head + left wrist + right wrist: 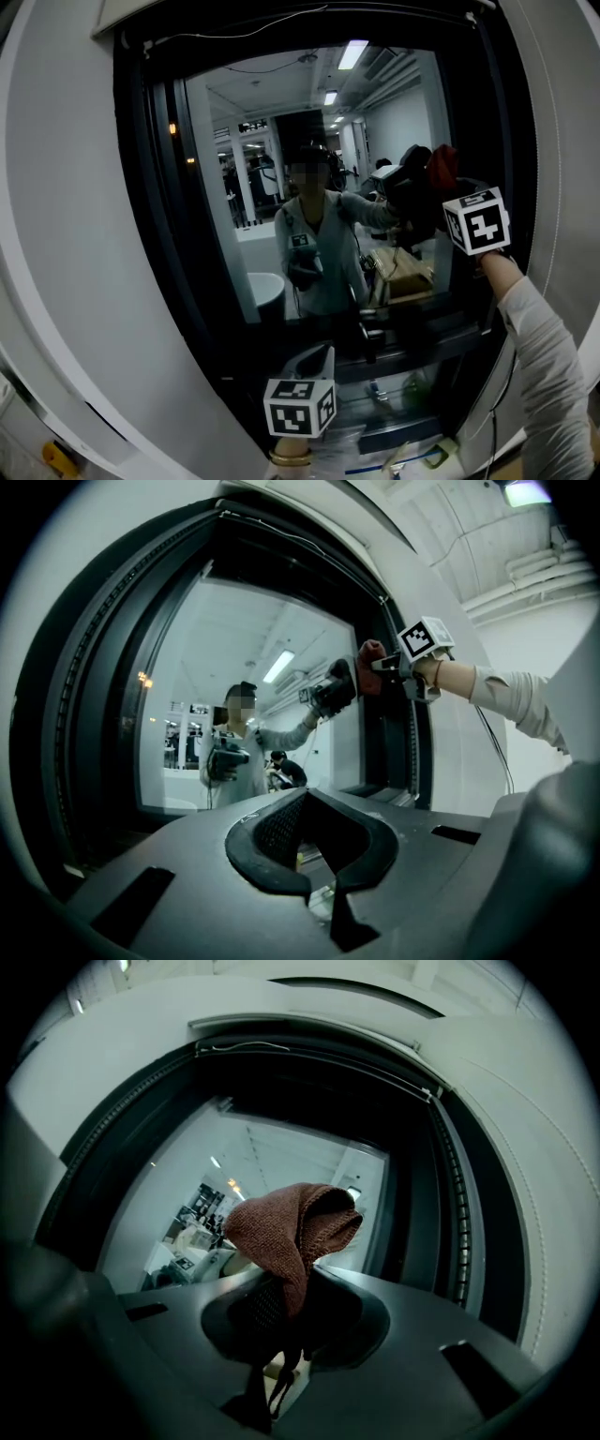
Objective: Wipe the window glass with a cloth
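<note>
The window glass (281, 131) is dark and mirrors the person and the room. A red-brown knitted cloth (442, 165) is pressed near the glass's upper right side, with my right gripper (433, 192) shut on it. In the right gripper view the cloth (291, 1232) droops out of the gripper (286, 1326) in front of the glass (234, 1166). My left gripper (314, 361) hangs low at the bottom centre, jaws together and holding nothing. From the left gripper (319, 850) I see the glass (216, 658), the right gripper (380, 667) and the cloth (369, 652).
A thick black window frame (155, 187) sits in a white wall (56, 187). A thin cable (234, 33) runs along the frame's top. Below the sill lie clear plastic bags and small items (403, 450). A yellow object (56, 457) is at the bottom left.
</note>
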